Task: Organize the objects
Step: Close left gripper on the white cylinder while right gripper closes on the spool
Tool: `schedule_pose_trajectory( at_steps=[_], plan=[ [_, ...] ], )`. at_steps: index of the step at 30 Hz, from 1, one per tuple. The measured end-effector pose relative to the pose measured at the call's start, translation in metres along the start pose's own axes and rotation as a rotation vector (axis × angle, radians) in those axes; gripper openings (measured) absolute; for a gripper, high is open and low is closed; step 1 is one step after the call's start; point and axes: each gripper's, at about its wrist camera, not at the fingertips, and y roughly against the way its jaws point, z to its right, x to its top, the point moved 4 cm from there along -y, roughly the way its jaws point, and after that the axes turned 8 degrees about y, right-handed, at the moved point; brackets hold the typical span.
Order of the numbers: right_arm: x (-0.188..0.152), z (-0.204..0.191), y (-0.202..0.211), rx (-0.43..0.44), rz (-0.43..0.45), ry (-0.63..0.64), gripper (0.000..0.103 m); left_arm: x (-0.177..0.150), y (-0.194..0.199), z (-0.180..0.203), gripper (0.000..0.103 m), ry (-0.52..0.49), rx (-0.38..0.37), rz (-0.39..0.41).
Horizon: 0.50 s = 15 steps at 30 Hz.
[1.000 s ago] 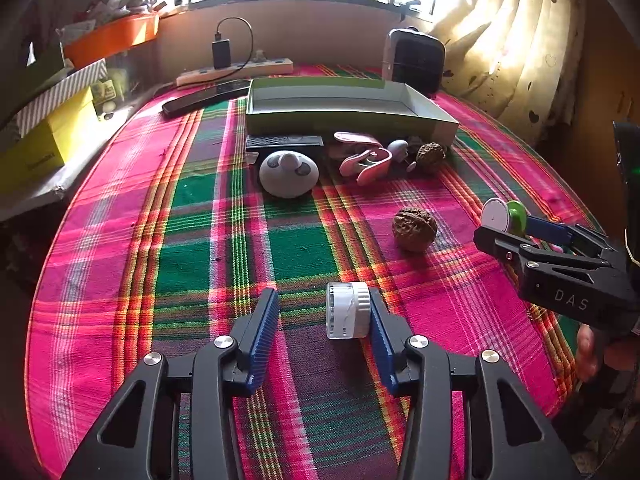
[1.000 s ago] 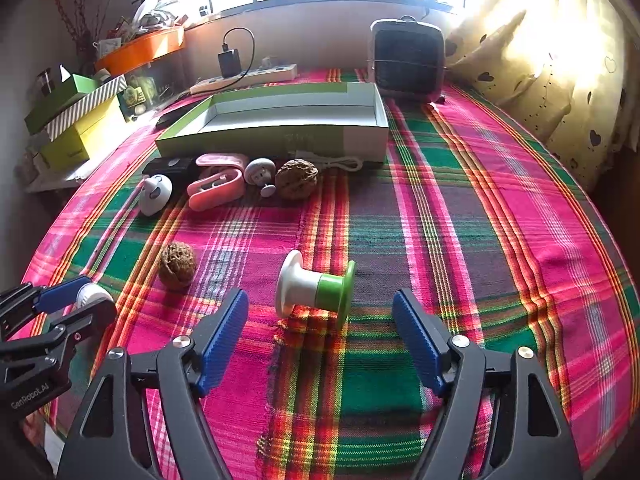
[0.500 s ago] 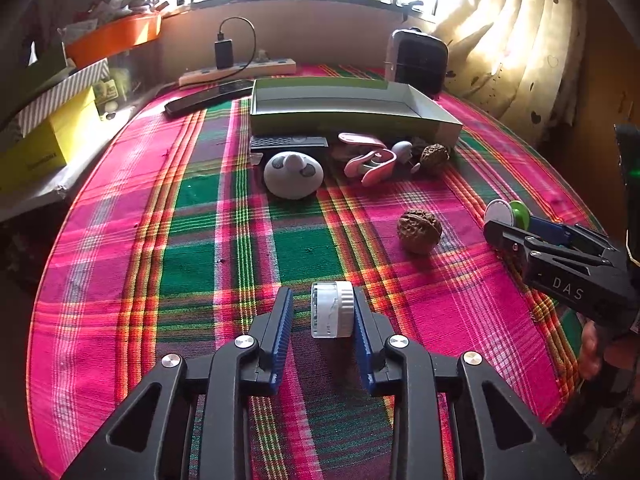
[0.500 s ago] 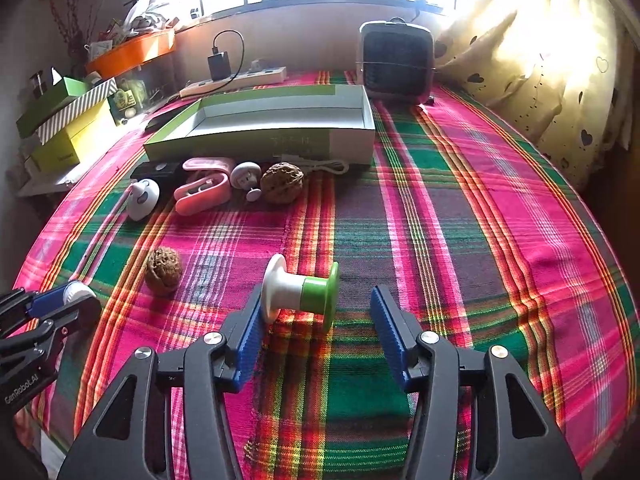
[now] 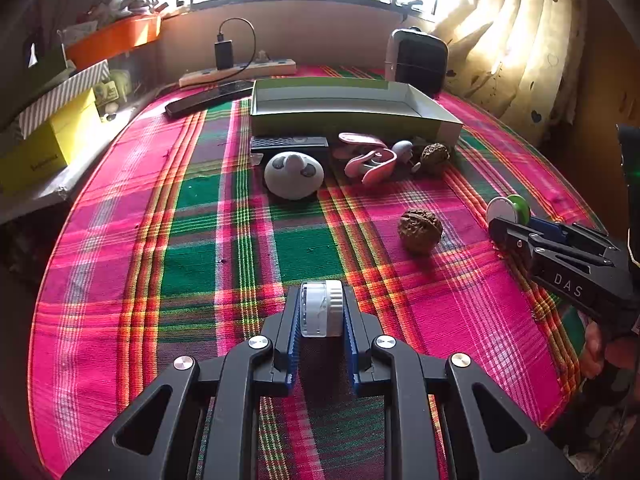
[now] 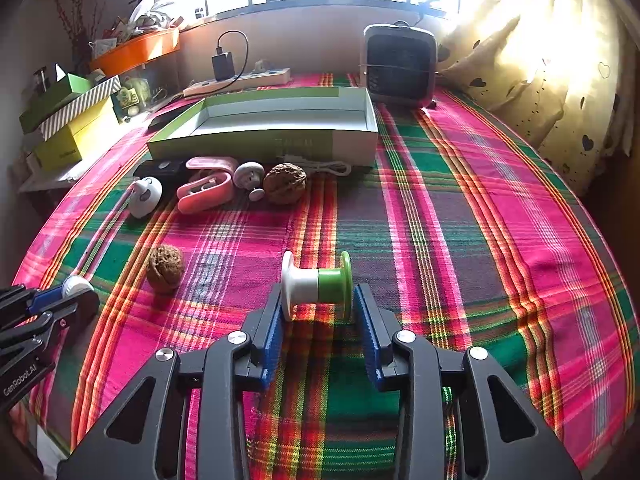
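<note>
Left wrist view: the left gripper (image 5: 322, 312) has brought its jaws in from a wide spread over the past second, and the blue pads now pinch the small white cylinder (image 5: 322, 307), a capped, jar-like piece, on both flat sides while it rests on the plaid surface (image 5: 192, 240). In the right wrist view the right gripper (image 6: 318, 308) has narrowed likewise and its jaws are closing on the white-and-green spool (image 6: 317, 285), which lies on its side between them; the left pad looks to touch the white flange, the right pad sits just beside the green one, so I judge the grip not quite made. Neither hand has shifted, so both objects sit where they lay, near the front edge. This probably means two pickups are being prepared at once, with lifting next.

The one open container is the shallow green-and-white box (image 6: 264, 136) at the far side of the surface (its floor shows bare, nothing inside that I can see). Just in front of it lie a pink clip (image 6: 206, 190), a walnut (image 6: 285, 189) and a grey rounded gadget (image 5: 294, 174); a second walnut (image 5: 420, 231) sits apart, between the grippers.
</note>
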Motion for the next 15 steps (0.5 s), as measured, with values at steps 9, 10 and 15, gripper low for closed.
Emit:
schedule_pose_trajectory(
  at_steps=[9,10,15],
  plan=[
    [-0.0006,0.0000,0.0001,0.004,0.001,0.005,0.033,-0.0002,-0.0012,0.0020,0.017,0.002,-0.004,-0.004],
    [-0.0006,-0.0001,0.0001,0.006,0.001,0.005,0.033,-0.0004,-0.0013,0.0022,0.017,0.001,-0.005,-0.004],
    [0.0000,-0.0004,0.0004,0.008,0.003,0.005,0.033,0.0015,-0.0031,0.0049,0.017,0.003,-0.013,-0.014]
  ],
)
